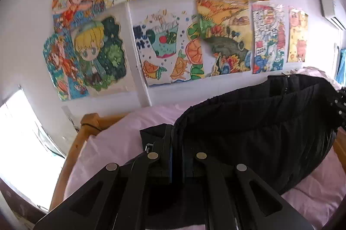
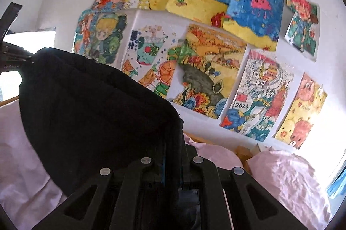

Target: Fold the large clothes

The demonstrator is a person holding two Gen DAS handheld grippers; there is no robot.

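Observation:
A large black garment (image 1: 259, 132) hangs stretched between my two grippers above a bed with a pink sheet (image 1: 121, 132). My left gripper (image 1: 176, 143) is shut on its left end, the cloth pinched between the jaws. The garment's gathered upper edge runs right toward the other gripper (image 1: 340, 100) at the frame's edge. In the right wrist view the same black garment (image 2: 90, 108) sags leftward from my right gripper (image 2: 173, 143), which is shut on its right end. The left gripper (image 2: 8, 52) shows at the far left there.
A white wall covered with colourful drawings (image 1: 173, 46) stands close behind the bed. A wooden bed frame (image 1: 86, 121) borders the sheet on the left. A pink pillow (image 2: 287, 182) lies at the right. Bright windows (image 1: 21, 143) glare at both sides.

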